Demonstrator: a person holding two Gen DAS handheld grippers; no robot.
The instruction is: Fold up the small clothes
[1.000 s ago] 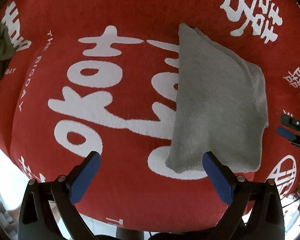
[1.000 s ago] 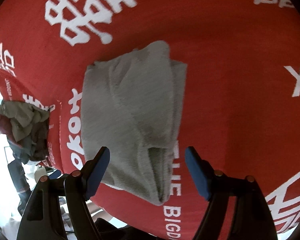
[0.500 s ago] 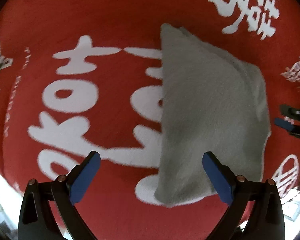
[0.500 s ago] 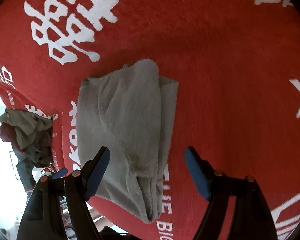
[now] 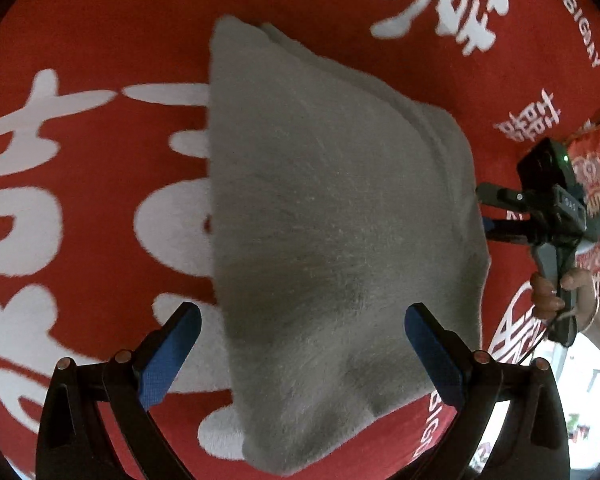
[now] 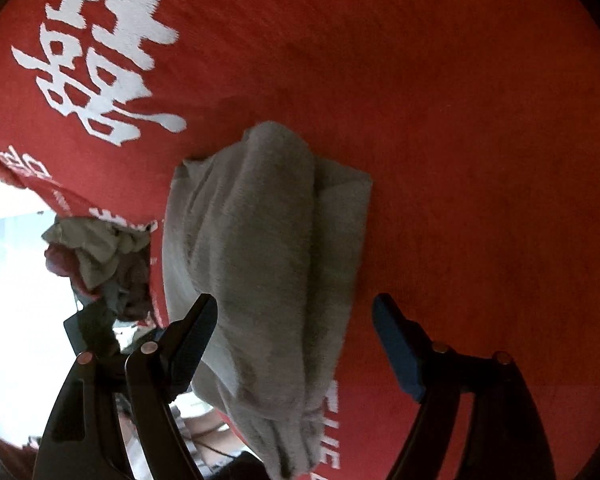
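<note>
Between the spread blue pads point(image 5: 168, 354) of the left gripper point(image 5: 300, 350), directly ahead and below: a folded grey garment point(image 5: 332, 216), flat on a red cloth point(image 5: 100, 16) with large white lettering. Jaws released, wide apart, nothing clasped; left pad over the printed cloth just beside the garment's straight edge, right pad over the grey fabric near its lower corner. Whether either pad touched the fabric could not be told. Shadow of the tool cast across the garment's near end.

Off to the right of that tool, beyond the garment's far edge: the right gripper point(image 5: 488, 210), black with a small green light, tips just beside the fabric, handle gripped by a hand point(image 5: 560, 292).

From the right wrist: same garment point(image 6: 268, 264), seen end-on with layered, rolled folds, stretched forward from between the right gripper point(image 6: 296, 344) and its blue pads point(image 6: 396, 354). Jaws likewise released and wide, grasping nothing; left finger over the garment's edge, right finger over bare red cloth beside it. Left of that tool, past the cloth's edge: a heap of crumpled clothes point(image 6: 96, 256), olive, dark red and grey.
</note>
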